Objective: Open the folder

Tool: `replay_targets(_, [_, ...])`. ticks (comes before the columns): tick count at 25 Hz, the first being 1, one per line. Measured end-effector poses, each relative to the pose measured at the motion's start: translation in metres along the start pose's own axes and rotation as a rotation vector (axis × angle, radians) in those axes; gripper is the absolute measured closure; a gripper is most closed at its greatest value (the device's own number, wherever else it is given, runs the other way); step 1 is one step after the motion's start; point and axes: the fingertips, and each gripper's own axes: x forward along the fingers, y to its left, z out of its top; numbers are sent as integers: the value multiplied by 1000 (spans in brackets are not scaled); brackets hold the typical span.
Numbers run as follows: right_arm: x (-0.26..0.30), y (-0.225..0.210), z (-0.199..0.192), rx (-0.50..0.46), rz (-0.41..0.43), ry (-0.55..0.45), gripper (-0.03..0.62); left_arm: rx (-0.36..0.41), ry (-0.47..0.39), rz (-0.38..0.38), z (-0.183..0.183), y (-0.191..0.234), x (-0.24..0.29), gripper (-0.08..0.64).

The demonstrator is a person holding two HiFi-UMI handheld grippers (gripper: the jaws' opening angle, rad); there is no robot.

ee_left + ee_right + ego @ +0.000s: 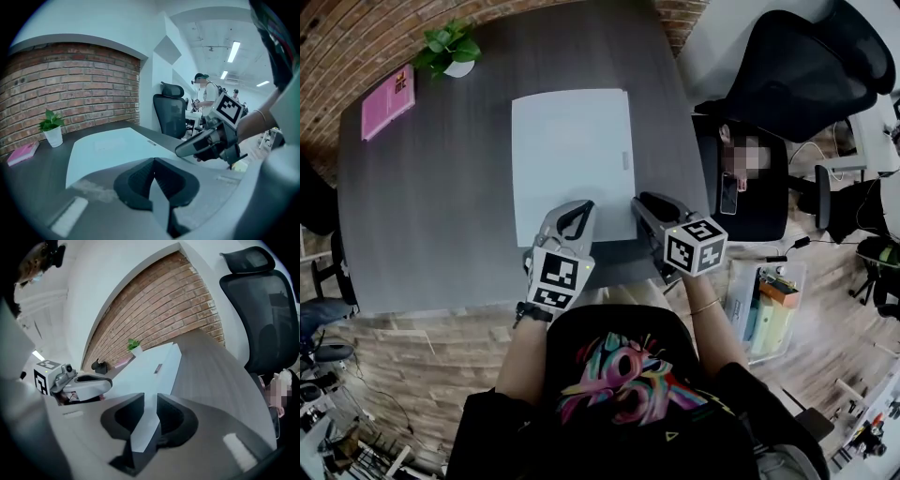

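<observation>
A white folder [572, 159] lies closed and flat on the dark grey table [422, 206]. My left gripper [577, 210] hangs over the folder's near edge, its jaws shut with nothing between them; its own view shows the folder [108, 145] stretching ahead. My right gripper [643, 204] stands at the folder's near right corner with its jaws open. In the right gripper view the folder [150, 373] shows white through the gap between the fingers [125, 414], which do not press on it. Each gripper appears in the other's view: right gripper [185, 149], left gripper [108, 384].
A potted plant [450, 49] and a pink book [387, 101] sit at the table's far left. Black office chairs [806, 66] stand to the right, and a seated person [741, 178] is close to the table's right edge. A plastic box [766, 298] rests on the floor.
</observation>
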Motion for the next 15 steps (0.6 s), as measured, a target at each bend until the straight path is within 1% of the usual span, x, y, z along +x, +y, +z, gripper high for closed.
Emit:
replay_targets(4, [0, -1, -1, 17, 6, 4, 506, 27, 3, -32, 2, -4, -3, 558])
replay_targets(5, [0, -1, -1, 20, 5, 6, 506, 31, 3, -45, 3, -6, -4, 550])
replay_targets(6, [0, -1, -2, 24, 3, 8, 506, 36, 5, -58, 3, -9, -5, 515])
replay_targets(8, [1, -2, -1, 31, 2, 11, 506, 53, 18, -80, -1, -14, -8, 498])
replay_targets(10, [1, -2, -1, 31, 1, 14, 505, 90, 36, -99, -5, -20, -11, 477])
replay_targets(15, [1, -1, -1, 35, 0, 14, 506, 213, 66, -157, -7, -34, -19, 407])
